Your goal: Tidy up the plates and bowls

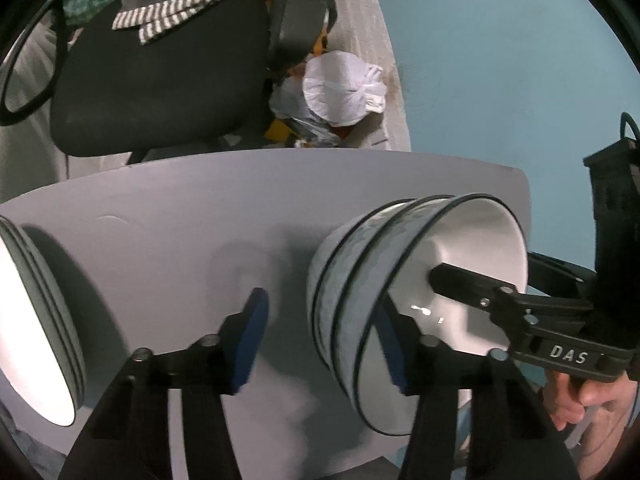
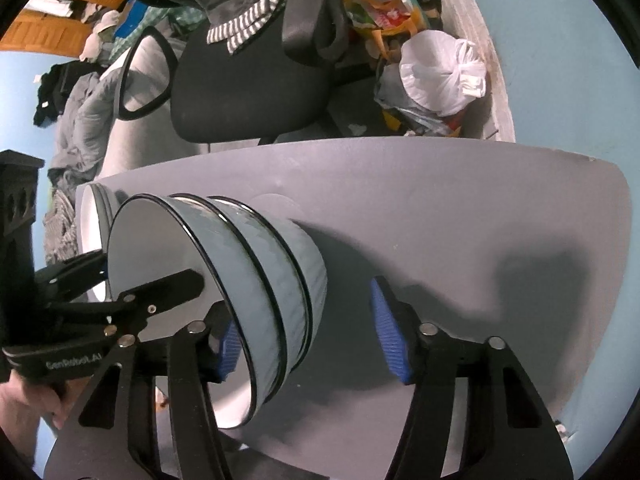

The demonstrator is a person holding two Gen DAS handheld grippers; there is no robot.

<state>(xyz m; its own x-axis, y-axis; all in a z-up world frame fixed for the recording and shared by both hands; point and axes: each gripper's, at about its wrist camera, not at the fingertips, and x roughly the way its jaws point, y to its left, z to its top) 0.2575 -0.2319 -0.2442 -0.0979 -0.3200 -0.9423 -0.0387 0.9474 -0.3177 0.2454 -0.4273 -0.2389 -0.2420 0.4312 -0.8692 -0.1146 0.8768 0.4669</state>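
Stacked bowls straddled by both parted grippers, grip uncertain, plate stack cut off

Both fisheye views were dim and bluish, bending straight edges toward black vignetted corners; soft shadows fell across the table, a small glare spot lit the bowl, and near parts looked slightly blurred

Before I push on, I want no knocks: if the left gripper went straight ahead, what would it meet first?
Probably the grey tabletop, bare between the jaws of the left gripper; its right finger already sits against the bowl stack.
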